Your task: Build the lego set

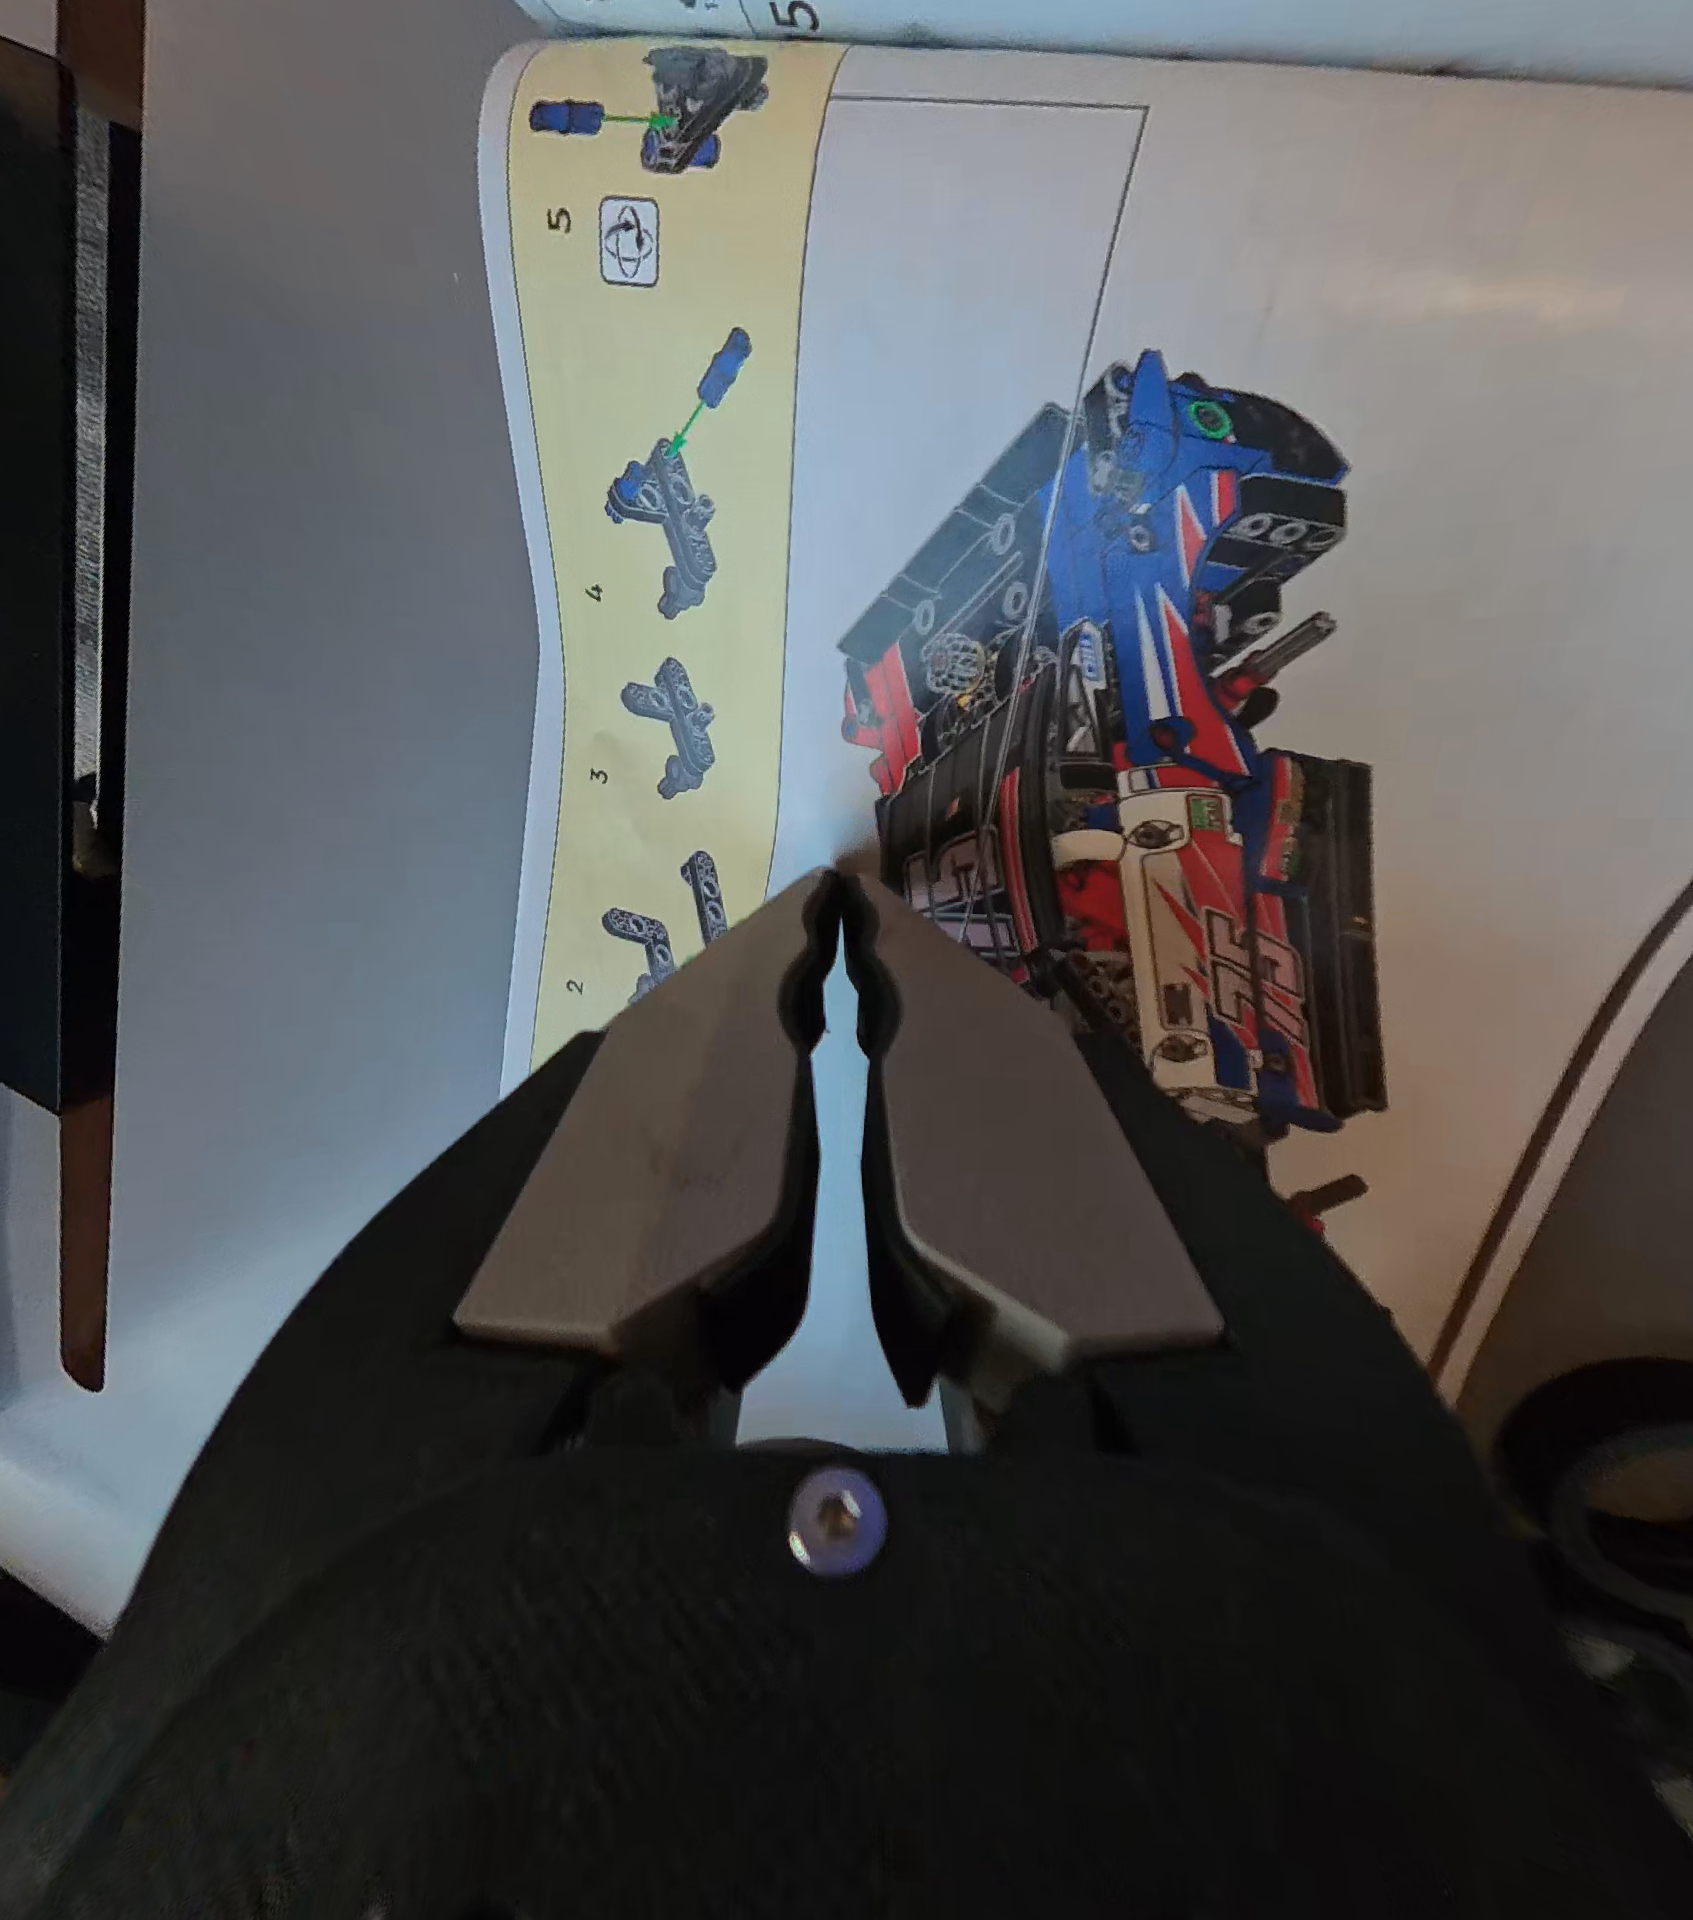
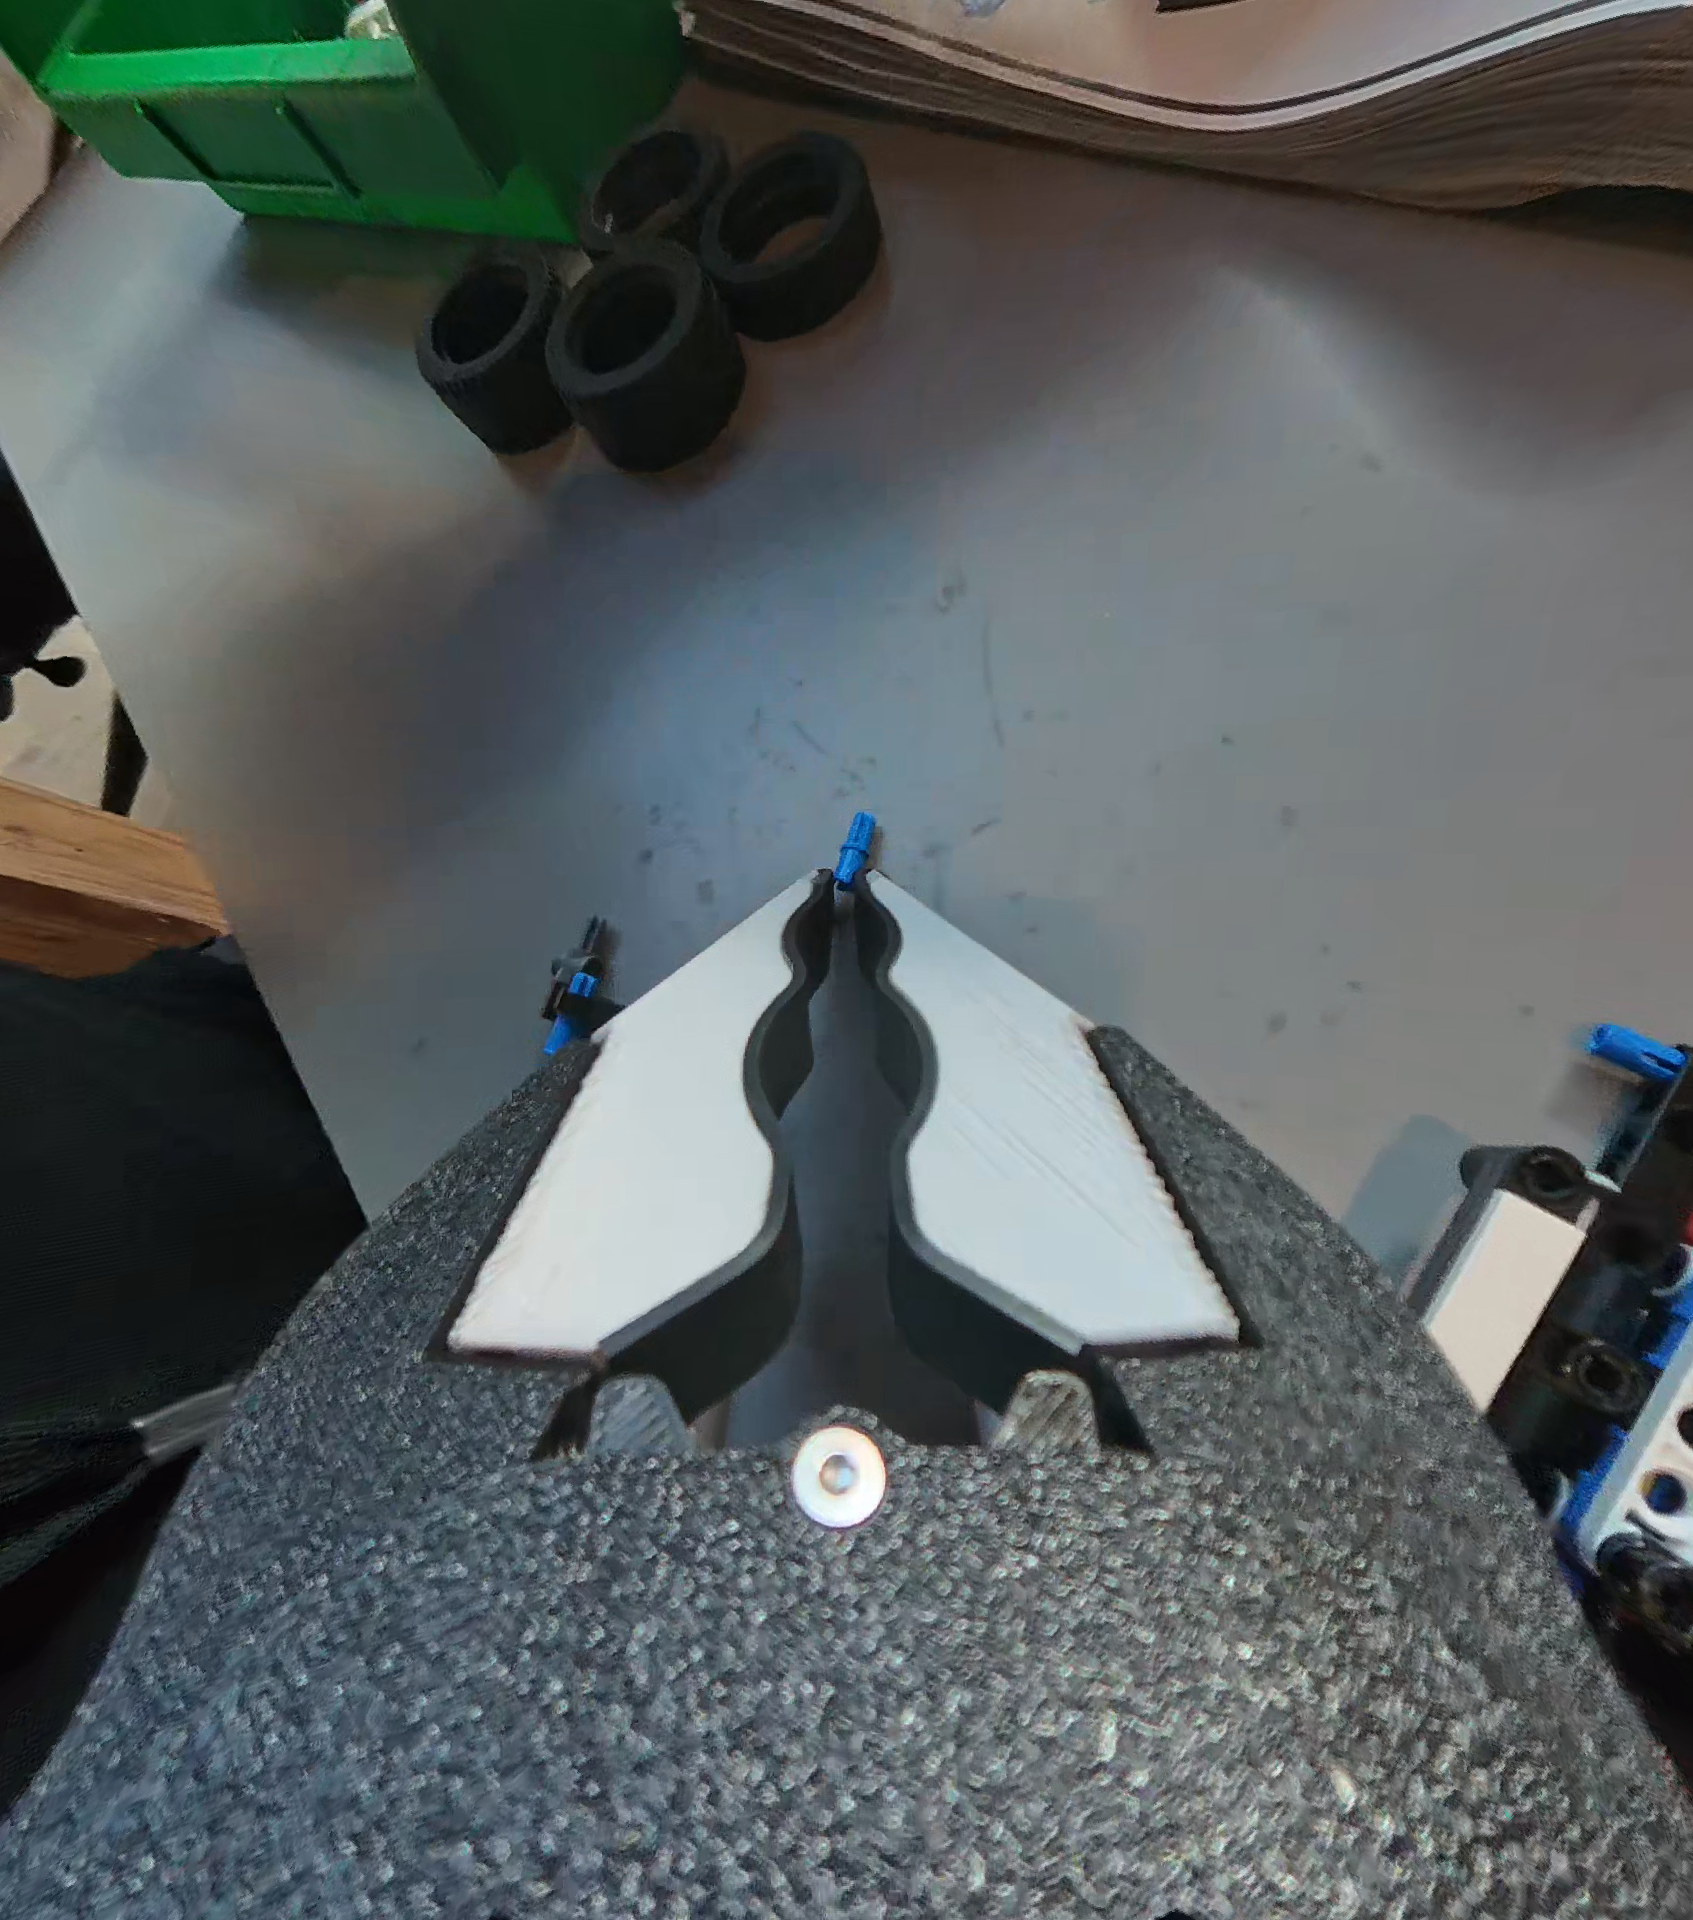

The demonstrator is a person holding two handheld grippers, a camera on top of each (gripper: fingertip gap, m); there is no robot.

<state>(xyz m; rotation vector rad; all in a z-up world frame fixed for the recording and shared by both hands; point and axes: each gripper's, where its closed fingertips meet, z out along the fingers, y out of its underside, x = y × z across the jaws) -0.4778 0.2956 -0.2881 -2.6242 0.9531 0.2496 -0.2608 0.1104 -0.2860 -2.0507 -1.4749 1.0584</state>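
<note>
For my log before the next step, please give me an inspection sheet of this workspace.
Surface: grey table, scuffed.
Job's things: open instruction booklet; blue pin; partly built model at right; four black tyres; small black and blue piece.
Clutter: green bin; dark box.
Grippers: left gripper shut, empty, over the booklet; right gripper shut on the blue pin.
Cables: nothing seen.
Surroundings: wooden furniture at left.

Grey table (image 2: 1237, 623) — wooden bench (image 2: 42, 862)
</note>
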